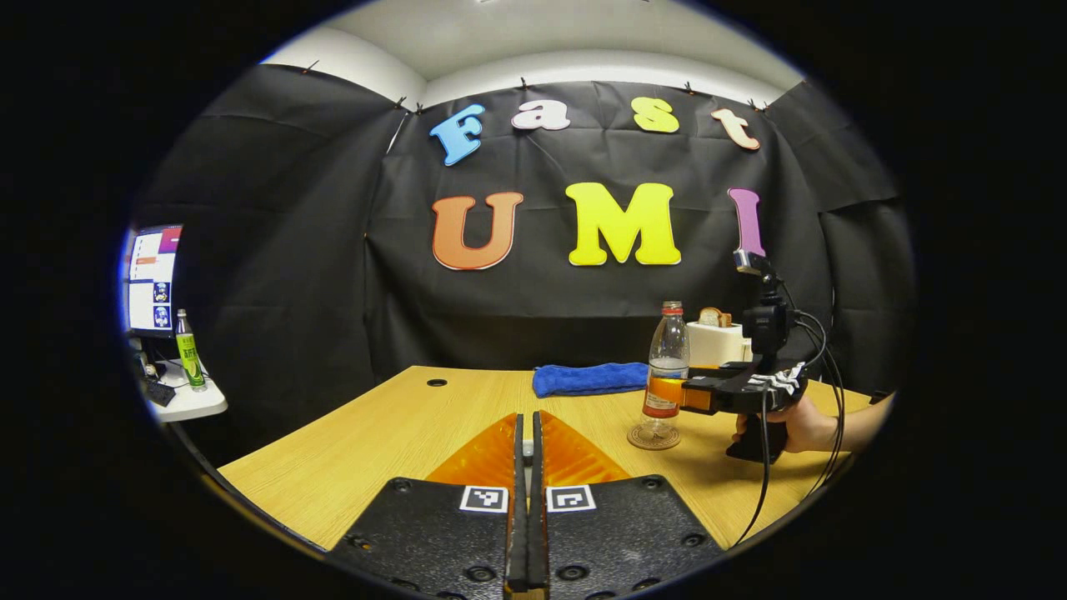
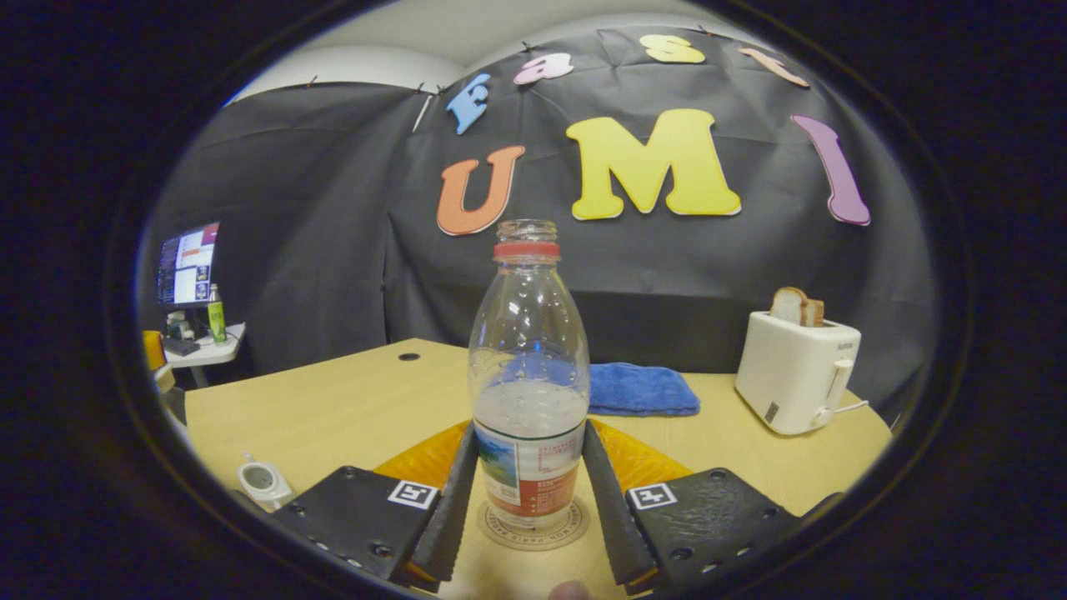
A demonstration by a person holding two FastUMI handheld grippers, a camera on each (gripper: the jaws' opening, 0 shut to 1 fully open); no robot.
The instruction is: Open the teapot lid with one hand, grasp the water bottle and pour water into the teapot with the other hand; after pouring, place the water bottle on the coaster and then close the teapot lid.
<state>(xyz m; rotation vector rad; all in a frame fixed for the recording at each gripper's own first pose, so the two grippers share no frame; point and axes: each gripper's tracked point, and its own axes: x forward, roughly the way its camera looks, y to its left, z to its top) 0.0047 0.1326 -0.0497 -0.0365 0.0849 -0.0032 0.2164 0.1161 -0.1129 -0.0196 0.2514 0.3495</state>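
Bottle standing on the coaster, right gripper around it.

The bottle (image 2: 527, 392) sits upright on the coaster (image 2: 533, 527) between the right gripper's (image 2: 527, 492) fingers, both touching its sides. The left gripper (image 1: 525, 475) is pressed together, holding nothing.

No wording can be read for certain: the coaster (image 2: 500, 533) near the table's front edge carries a ring of capital letters round its rim, too small and bent to spell out, and the print on the water bottle (image 2: 527, 375) label is likewise too fine. The toaster (image 2: 792, 375) at the table's far right corner bears a small mark near its top edge, also illegible. Square black-and-white coded markers sit on the left gripper (image 1: 525, 421) body and on the right gripper (image 2: 529, 427) body, one on each half.
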